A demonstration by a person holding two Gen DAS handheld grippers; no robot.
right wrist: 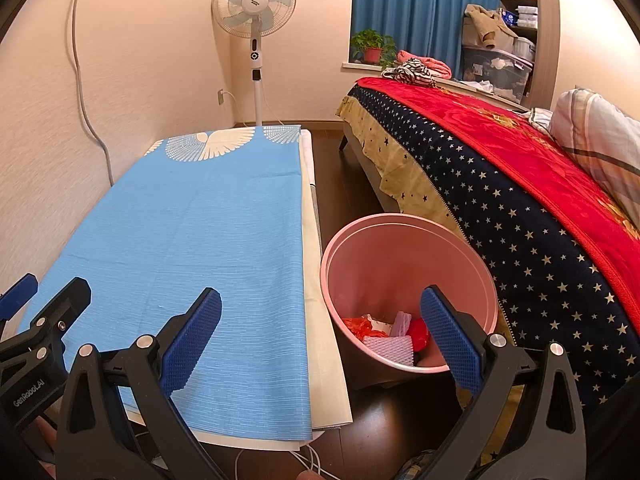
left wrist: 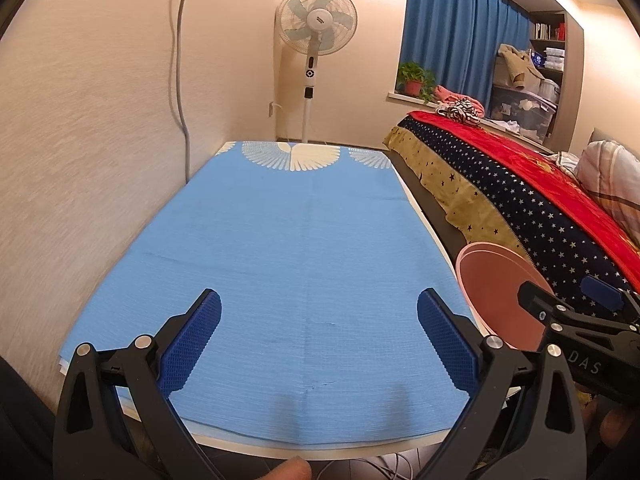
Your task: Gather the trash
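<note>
Left tongs: the left tongs (left wrist: 319, 344) are hanging spread wide over the near end of the bench, gripping nothing.
Right tongs: the right tongs (right wrist: 320, 344) are likewise standing wide and empty, straddling the bench's right edge and the bin's rim.
Bench: the long bench under a light-blue woven cloth with white wing motifs (left wrist: 280, 240) is showing no litter anywhere on its visible surface in either view.
Bin: the round pink plastic waste bin (right wrist: 404, 240) is sitting on the dark wooden floor (right wrist: 344, 184), just beside the bench and near the bed covered by a red blanket and star-print navy spread (right wrist: 540, 200).
Task's thing: the trash (right wrist: 390, 332) is lying at the bottom of the bin: crumpled red pieces, a pale lilac textured sheet and white scraps.
Progress: judging by the bare cloth and filled bin, collection is appearing finished or nearly so.
Remaining: nothing further is showing for pickup; areas outside both views cannot be assessed.
Surroundings: a white pedestal fan (left wrist: 316, 20) is standing beyond the bench's far end.
</note>
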